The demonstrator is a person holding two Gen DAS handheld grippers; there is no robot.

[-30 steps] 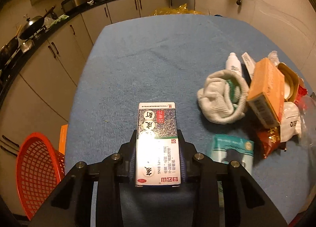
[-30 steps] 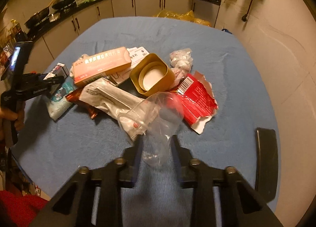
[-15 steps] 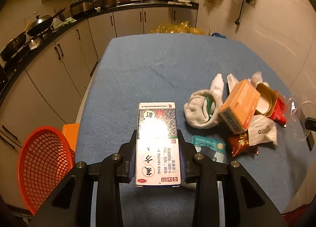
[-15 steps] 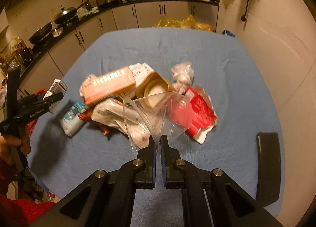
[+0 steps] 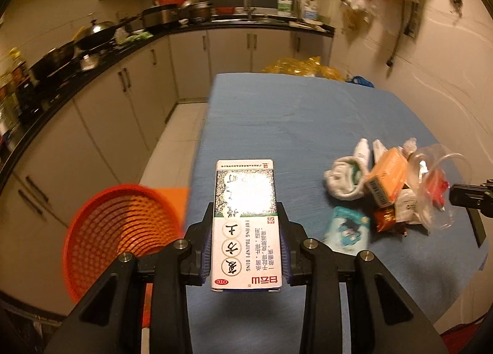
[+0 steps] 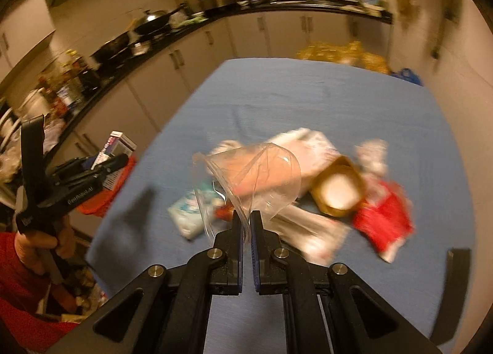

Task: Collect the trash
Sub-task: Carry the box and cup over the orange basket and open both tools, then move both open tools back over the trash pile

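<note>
Left gripper (image 5: 246, 249) jaws are clamping the medicine box (image 5: 245, 224) lengthwise, red basket (image 5: 120, 231) lying just left below. Right gripper (image 6: 246, 224) jaws are pinching the clear plastic bag (image 6: 252, 178), farther from the basket.

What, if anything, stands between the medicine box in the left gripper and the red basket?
Nothing visible. The left gripper holds the medicine box above the table's left edge; the red basket sits open on the floor just left of it.

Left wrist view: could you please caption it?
Left hand-held gripper holds a medicine box above an orange basket.
</note>
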